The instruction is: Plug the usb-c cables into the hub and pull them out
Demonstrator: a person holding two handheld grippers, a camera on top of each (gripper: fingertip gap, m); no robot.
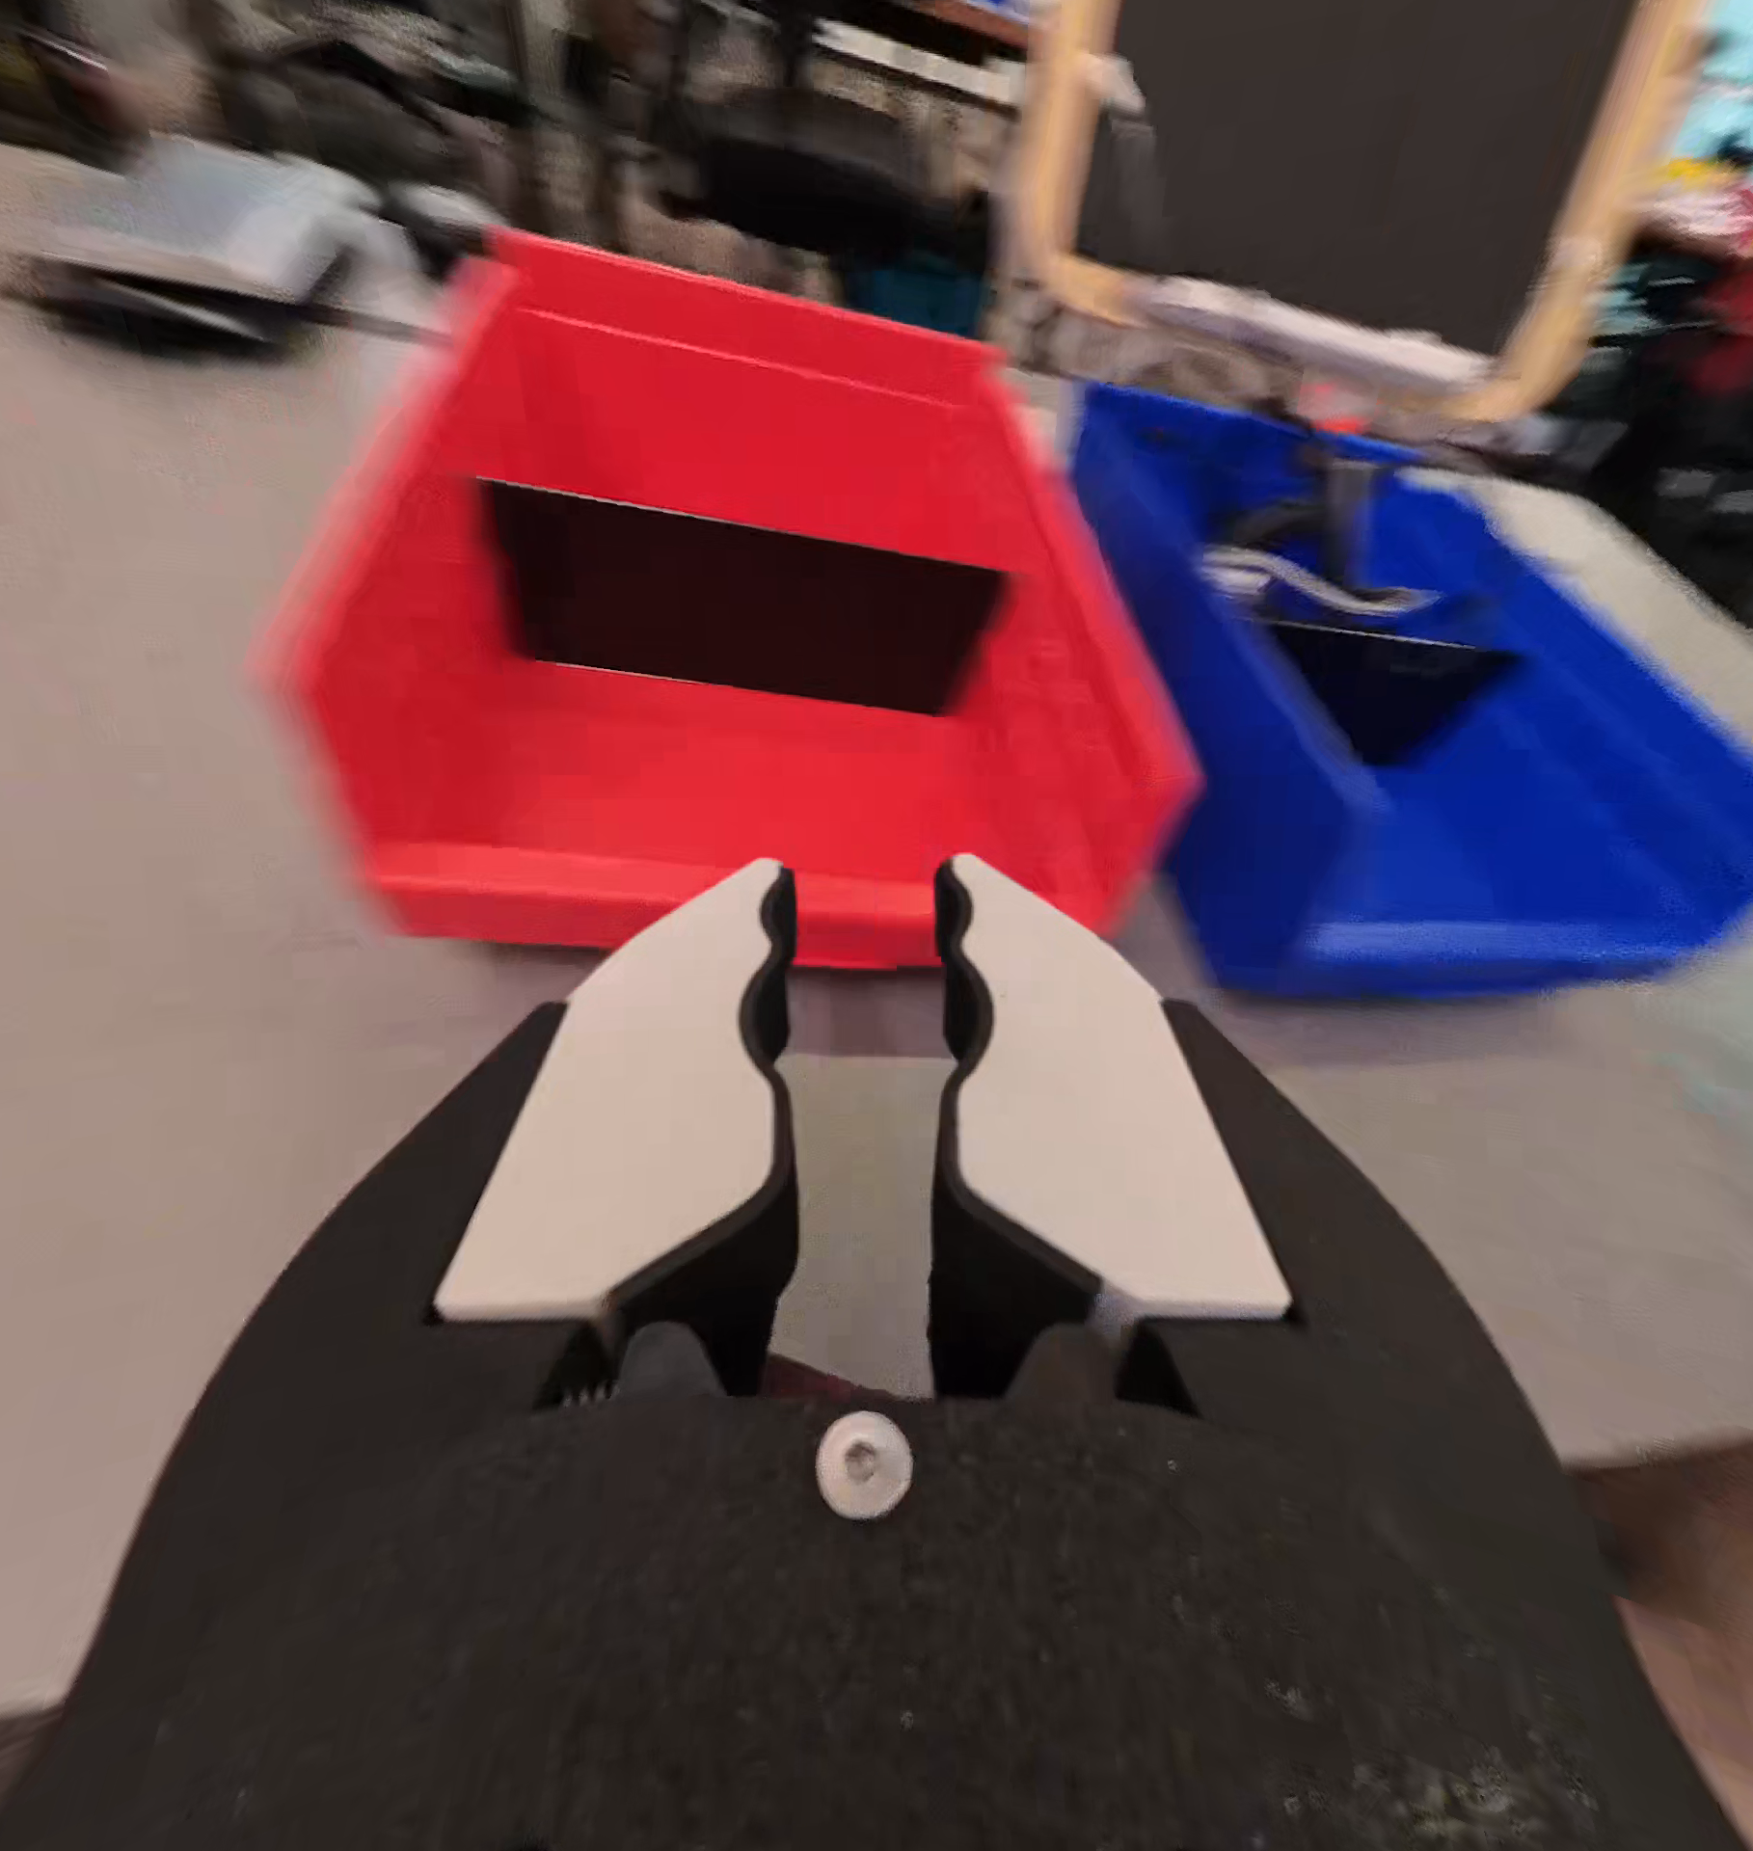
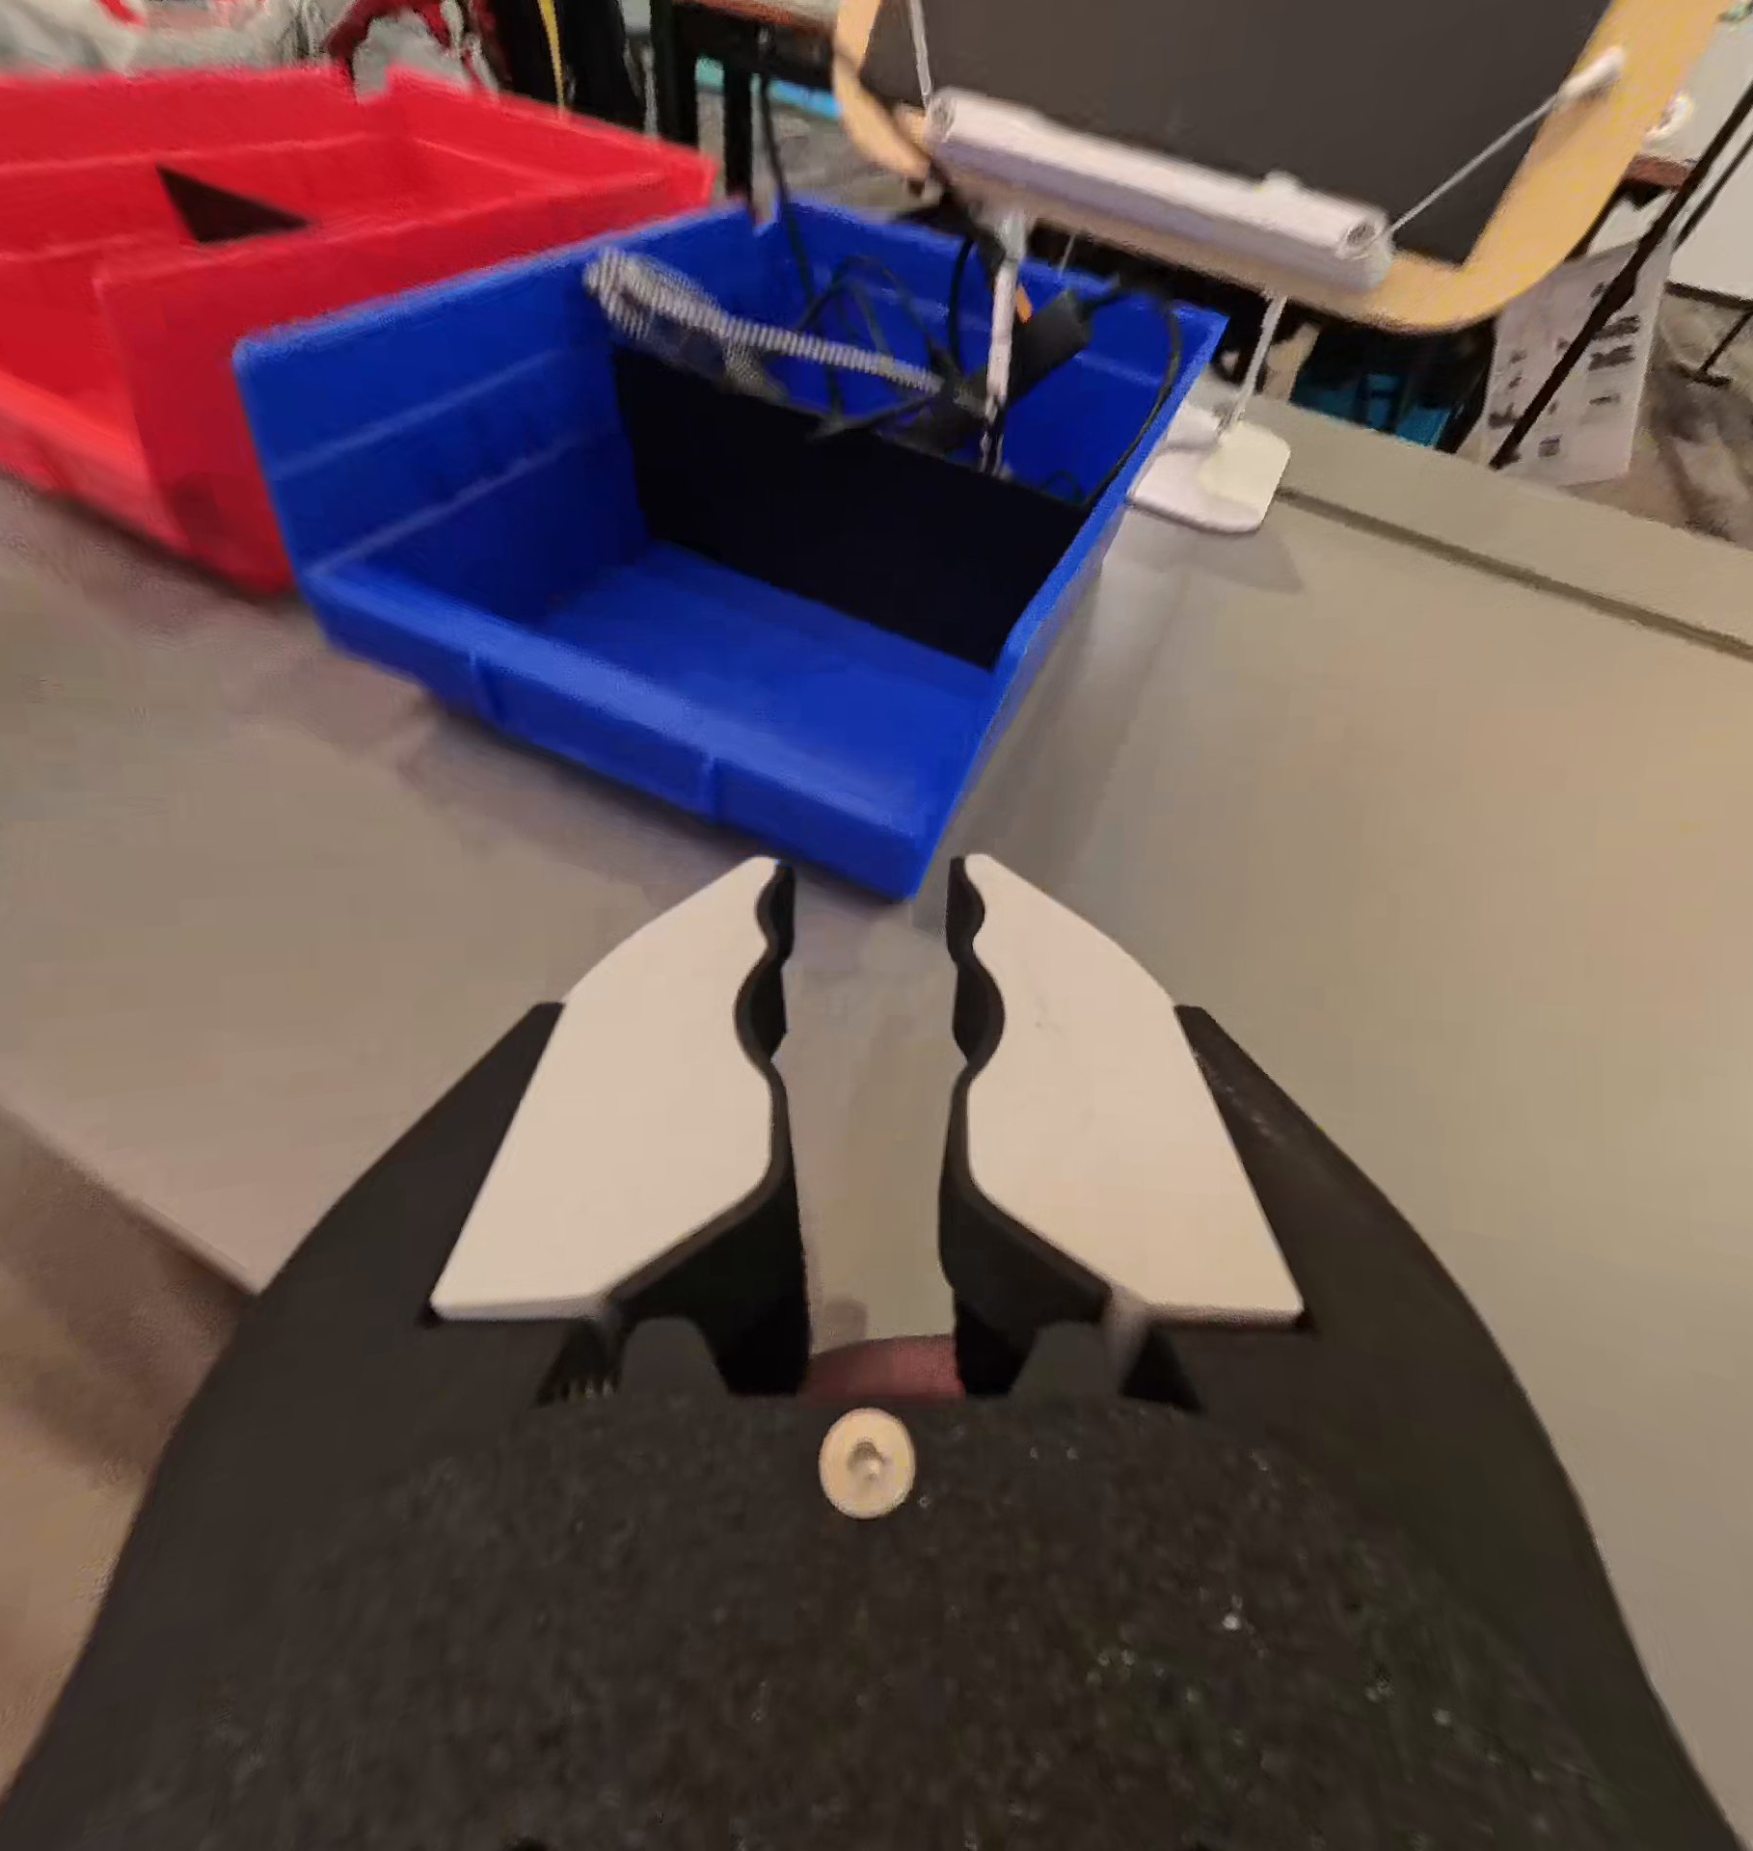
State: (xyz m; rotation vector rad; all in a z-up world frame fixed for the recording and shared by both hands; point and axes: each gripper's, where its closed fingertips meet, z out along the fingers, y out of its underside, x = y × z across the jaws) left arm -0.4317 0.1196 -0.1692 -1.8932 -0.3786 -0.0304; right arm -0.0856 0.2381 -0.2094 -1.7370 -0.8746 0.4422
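The tangle of thin black and grey-white braided usb-c cables [image 2: 852,351] lies in the back part of the blue plastic bin [image 2: 512,471], behind a dark flat divider [image 2: 832,531]. The front part of that bin looks bare. I cannot pick out a hub for sure; it may be in with the cables, but they are too blurry to tell. The blue bin sits just beside a red plastic bin [image 2: 71,331] on the grey tabletop [image 2: 1403,851], and a white lamp base [image 2: 1223,481] stands behind the blue bin. It looks like the job has not really started: no cable is held and nothing seems plugged in, so picking up, plugging and pulling out are all left. The left hand-held gripper [image 1: 864,881] is partly spread with nothing between its fingers, up over the tabletop in front of the red bin. The right hand-held gripper [image 2: 870,881] is spread about the same, bare too, near the blue bin's front corner.
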